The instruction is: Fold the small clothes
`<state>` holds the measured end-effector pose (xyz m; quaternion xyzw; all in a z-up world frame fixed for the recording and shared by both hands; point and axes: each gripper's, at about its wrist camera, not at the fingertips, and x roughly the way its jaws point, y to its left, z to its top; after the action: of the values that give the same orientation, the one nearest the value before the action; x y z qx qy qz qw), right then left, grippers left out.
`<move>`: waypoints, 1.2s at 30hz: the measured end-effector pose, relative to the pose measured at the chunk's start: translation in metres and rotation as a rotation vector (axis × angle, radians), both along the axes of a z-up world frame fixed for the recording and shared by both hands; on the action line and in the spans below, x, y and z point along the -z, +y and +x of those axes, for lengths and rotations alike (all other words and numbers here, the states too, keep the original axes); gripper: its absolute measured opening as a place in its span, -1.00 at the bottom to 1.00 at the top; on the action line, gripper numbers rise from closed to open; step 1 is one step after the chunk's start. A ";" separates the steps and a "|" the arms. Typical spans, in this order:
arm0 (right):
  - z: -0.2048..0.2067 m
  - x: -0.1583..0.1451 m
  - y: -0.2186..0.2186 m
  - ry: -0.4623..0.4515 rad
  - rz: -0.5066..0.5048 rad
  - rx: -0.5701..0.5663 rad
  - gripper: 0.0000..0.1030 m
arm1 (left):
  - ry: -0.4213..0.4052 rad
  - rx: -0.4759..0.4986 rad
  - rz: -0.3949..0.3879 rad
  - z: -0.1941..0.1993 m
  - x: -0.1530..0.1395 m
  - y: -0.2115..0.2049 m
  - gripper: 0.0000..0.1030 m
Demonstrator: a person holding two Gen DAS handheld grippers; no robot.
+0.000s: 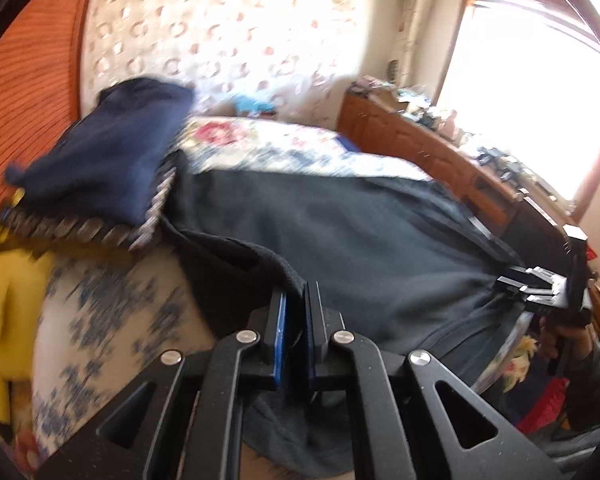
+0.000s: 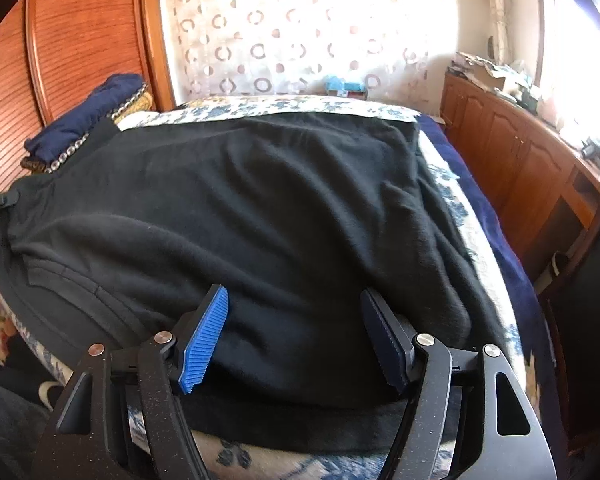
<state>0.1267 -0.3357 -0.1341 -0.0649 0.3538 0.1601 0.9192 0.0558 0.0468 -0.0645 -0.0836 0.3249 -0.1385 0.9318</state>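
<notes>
Left tongs [image 1: 295, 332] pinching black garment [image 2: 236, 208] edge, right tongs [image 2: 296, 340] spread

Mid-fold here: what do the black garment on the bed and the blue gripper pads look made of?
Black garment: looks like fleece or brushed knit, with a matte, fuzzy nap and soft rounded wrinkles; exact fibre unclear. Blue gripper pads: probably rubber or soft plastic, matte, with moulded parallel ridges. The left gripper pinches the garment's edge.

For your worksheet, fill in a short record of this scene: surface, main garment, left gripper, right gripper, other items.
surface: bed with floral cover
main garment: black fleece top, spread on the bed
left gripper: shut on the garment's edge
right gripper: open, over the garment's near hem
other items: navy folded clothes; yellow plush toy
</notes>
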 end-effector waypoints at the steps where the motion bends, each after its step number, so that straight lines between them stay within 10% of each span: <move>1: -0.002 -0.002 -0.004 -0.004 0.008 0.005 0.37 | -0.014 0.021 -0.009 0.005 -0.007 -0.008 -0.93; 32: -0.030 -0.037 -0.096 -0.109 0.126 0.166 0.37 | -0.176 0.479 -0.056 0.085 -0.130 -0.253 -0.92; 36: -0.033 -0.039 -0.102 -0.112 0.132 0.174 0.37 | -0.123 0.521 0.020 0.086 -0.110 -0.263 -0.51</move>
<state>0.0935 -0.4376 -0.0951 0.0180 0.2948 0.0986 0.9503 0.1416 -0.2166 0.0456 0.0207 0.2794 -0.3754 0.8835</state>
